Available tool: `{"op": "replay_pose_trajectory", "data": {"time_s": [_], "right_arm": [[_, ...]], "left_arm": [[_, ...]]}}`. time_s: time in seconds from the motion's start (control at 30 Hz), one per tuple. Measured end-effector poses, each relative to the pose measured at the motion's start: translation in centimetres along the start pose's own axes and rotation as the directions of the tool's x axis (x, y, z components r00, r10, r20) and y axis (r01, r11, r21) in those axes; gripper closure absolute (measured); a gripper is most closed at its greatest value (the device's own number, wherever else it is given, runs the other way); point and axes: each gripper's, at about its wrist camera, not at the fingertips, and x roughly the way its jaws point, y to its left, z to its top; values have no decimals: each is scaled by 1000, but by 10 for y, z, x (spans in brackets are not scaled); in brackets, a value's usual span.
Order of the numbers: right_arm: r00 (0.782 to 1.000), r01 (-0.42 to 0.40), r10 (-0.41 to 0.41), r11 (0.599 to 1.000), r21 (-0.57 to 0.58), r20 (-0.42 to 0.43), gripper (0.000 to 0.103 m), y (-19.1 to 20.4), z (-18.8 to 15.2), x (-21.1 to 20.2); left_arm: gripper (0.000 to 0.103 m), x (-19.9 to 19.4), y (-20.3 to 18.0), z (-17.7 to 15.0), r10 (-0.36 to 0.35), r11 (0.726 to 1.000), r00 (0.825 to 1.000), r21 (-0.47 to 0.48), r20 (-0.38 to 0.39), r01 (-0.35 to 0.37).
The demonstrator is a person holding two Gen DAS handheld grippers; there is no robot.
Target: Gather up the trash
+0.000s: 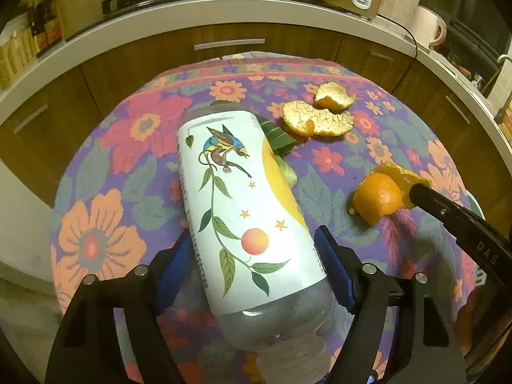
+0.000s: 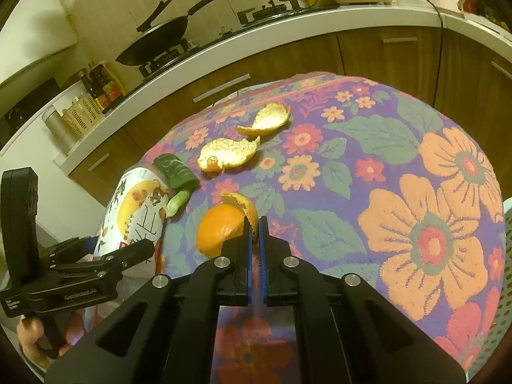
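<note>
Orange peel (image 2: 224, 224) sits pinched between my right gripper (image 2: 255, 224) pads on the floral cloth (image 2: 400, 166). My left gripper (image 1: 252, 256) clamps the labelled plastic bottle (image 1: 243, 204) lying left of it. Two more peel pieces (image 2: 246, 140) and a green leaf (image 2: 177, 172) lie farther off.

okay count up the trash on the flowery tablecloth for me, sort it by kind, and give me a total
Plastic bottle: 1, between the left gripper pads
Orange peel pieces: 3, one pinched by the right gripper, two loose, one nearer and one farther
Green leaf scrap: 1, beside the bottle
Total: 5
</note>
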Motion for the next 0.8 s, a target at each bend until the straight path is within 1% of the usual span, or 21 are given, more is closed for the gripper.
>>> {"op": "replay_pose_trajectory", "data": {"time_s": [0.03, 0.07, 0.1, 0.17, 0.2, 0.23, 0.27, 0.33, 0.4, 0.43, 0.5, 0.57, 0.6, 0.63, 0.67, 0.7, 0.73, 0.77, 0.8], "right_arm": [[1000, -4, 4, 1000, 0, -4, 99, -1, 0, -1], [999, -30, 30, 1000, 9, -10, 98, -3, -1, -2], [998, -54, 55, 998, 21, -14, 95, -5, -2, -3], [997, -72, 73, 997, 41, -17, 77, -9, -1, -4], [998, -68, 68, 997, 42, -11, 51, -9, -1, -6], [999, -52, 52, 998, 41, 0, 35, -9, 0, -7], [999, -36, 36, 999, 35, 6, 34, -7, 2, -7], [999, -31, 31, 999, 36, -15, 34, -4, 6, 1], [998, 22, -20, 999, 40, -56, 34, -1, 10, 16], [996, 39, -36, 999, 26, -87, 33, 1, 11, 26], [994, 67, -68, 998, -16, -85, 33, 10, 12, 29], [992, 60, -64, 997, -44, -105, 33, 19, 11, 34], [991, 81, -87, 995, -66, -104, 33, 24, 10, 37], [989, 102, -111, 990, -95, -102, 35, 31, 9, 38], [989, 91, -102, 990, -109, -104, 42, 34, 8, 38], [991, 60, -73, 992, -112, -115, 66, 37, 6, 39], [991, 33, -47, 994, -107, -127, 73, 38, 5, 39], [991, 38, -51, 993, -112, -120, 75, 39, 3, 39], [993, 44, -58, 991, -124, -107, 79, 41, 2, 36]], "left_arm": [[33, -1, 2, 0, -6, 1000, 1000, -5, 4, 6], [34, -3, 4, 0, -10, 1000, 1000, -8, 11, 11], [36, -5, 5, 0, -13, 1000, 1000, -8, 21, 13], [39, -10, 8, 0, -20, 1000, 999, -8, 40, 21], [40, -14, 11, -1, -25, 1000, 998, -8, 50, 26], [41, -19, 11, -3, -29, 1000, 998, -8, 54, 30], [42, -20, 10, -4, -35, 999, 998, -9, 58, 35], [42, -27, 14, -6, -48, 999, 996, -15, 69, 49], [43, -32, 17, -7, -56, 998, 995, -20, 80, 58], [43, -36, 19, -9, -64, 998, 994, -23, 87, 66], [43, -46, 25, -11, -67, 997, 992, -28, 106, 71], [43, -53, 31, -11, -81, 996, 989, -36, 122, 86], [43, -59, 33, -11, -91, 995, 987, -37, 132, 97], [43, -63, 34, -10, -101, 994, 985, -35, 141, 106], [43, -67, 34, -9, -112, 993, 982, -30, 152, 118], [43, -70, 33, -8, -121, 992, 979, -24, 163, 127], [43, -75, 31, -6, -127, 991, 976, -13, 174, 131], [43, -76, 29, -6, -132, 991, 975, -8, 180, 135], [43, -80, 25, -4, -145, 989, 970, 3, 194, 147]]}}
